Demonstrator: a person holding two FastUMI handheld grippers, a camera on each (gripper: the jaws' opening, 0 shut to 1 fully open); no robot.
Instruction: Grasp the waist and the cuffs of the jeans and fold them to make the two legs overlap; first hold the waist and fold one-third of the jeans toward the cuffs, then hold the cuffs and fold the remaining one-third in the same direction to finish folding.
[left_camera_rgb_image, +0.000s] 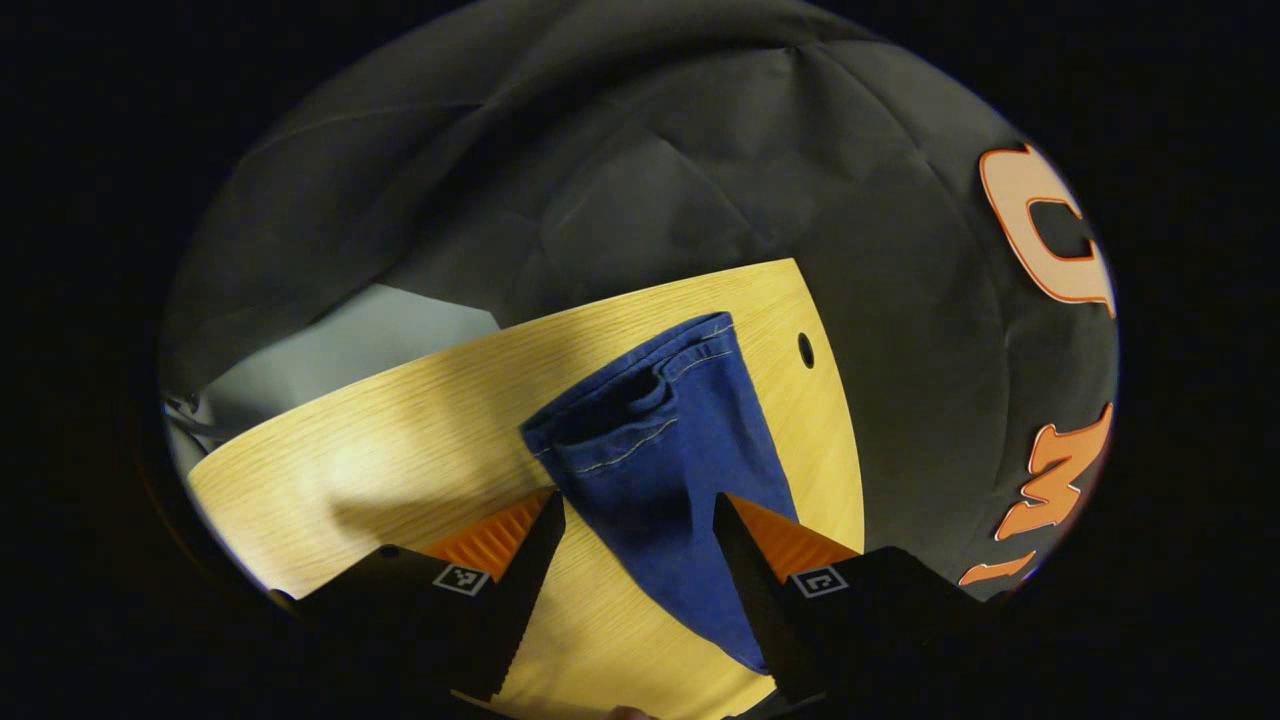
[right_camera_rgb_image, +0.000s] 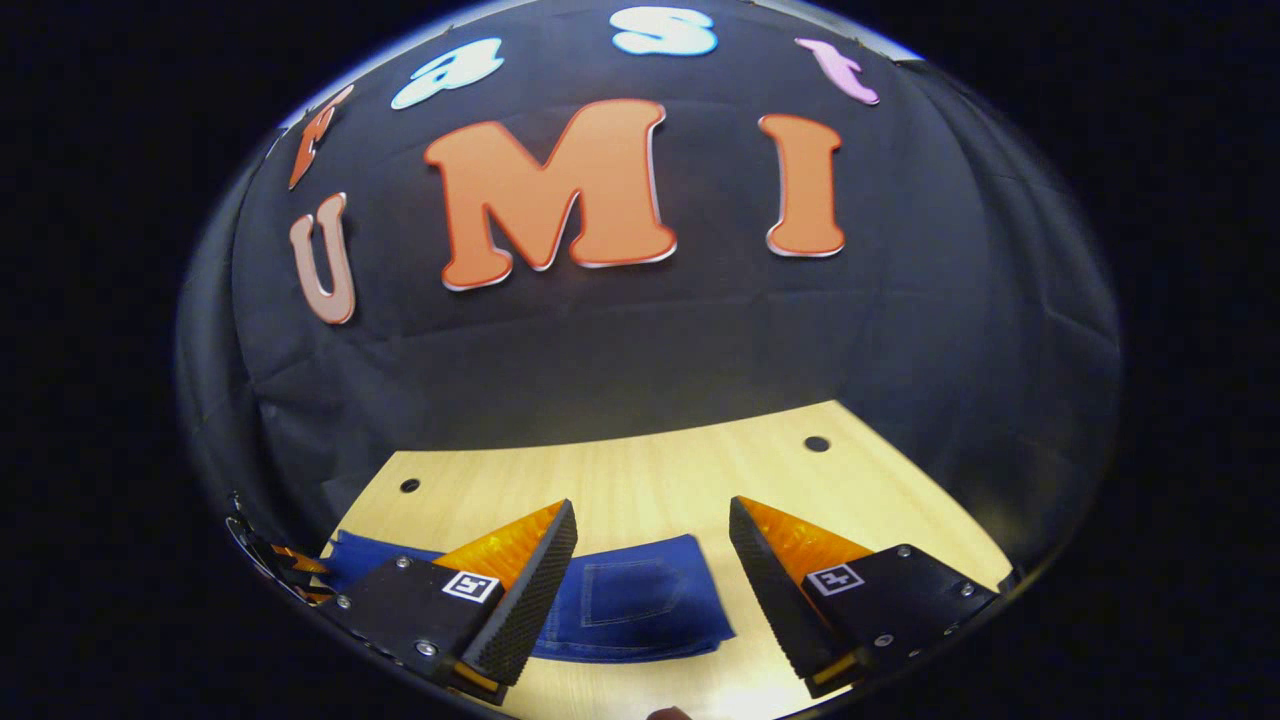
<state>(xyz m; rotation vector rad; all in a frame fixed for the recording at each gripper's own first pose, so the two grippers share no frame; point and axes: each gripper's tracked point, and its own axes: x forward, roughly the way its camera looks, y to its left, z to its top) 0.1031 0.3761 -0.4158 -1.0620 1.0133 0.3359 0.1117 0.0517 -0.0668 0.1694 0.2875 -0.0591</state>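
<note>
Jeans (left_camera_rgb_image: 655, 460) of dark blue denim lie flat on a light wood-grain counter (left_camera_rgb_image: 400, 450). The counter has small round holes near its far edge, and black cloth walls close the booth behind it and to the sides; in the left gripper view a pale grey patch shows past the counter's far left edge.

In the left gripper view the jeans run lengthwise away from the camera as a long strip, narrow near the fingers and widening toward the far end, where a stitched band with a belt loop lies close to the counter's far edge. The left hand-held gripper (left_camera_rgb_image: 638, 590) hovers above the near part of the strip with its fingers spread wide, one on either side of the denim, not pinching it.

In the right gripper view the jeans (right_camera_rgb_image: 630, 600) stretch sideways across the picture, and a stitched back pocket faces up between the fingers. The right hand-held gripper (right_camera_rgb_image: 652, 590) hangs over this part with its fingers wide apart and nothing between them. At the left edge of this view part of the other gripper shows just beside the denim
</note>
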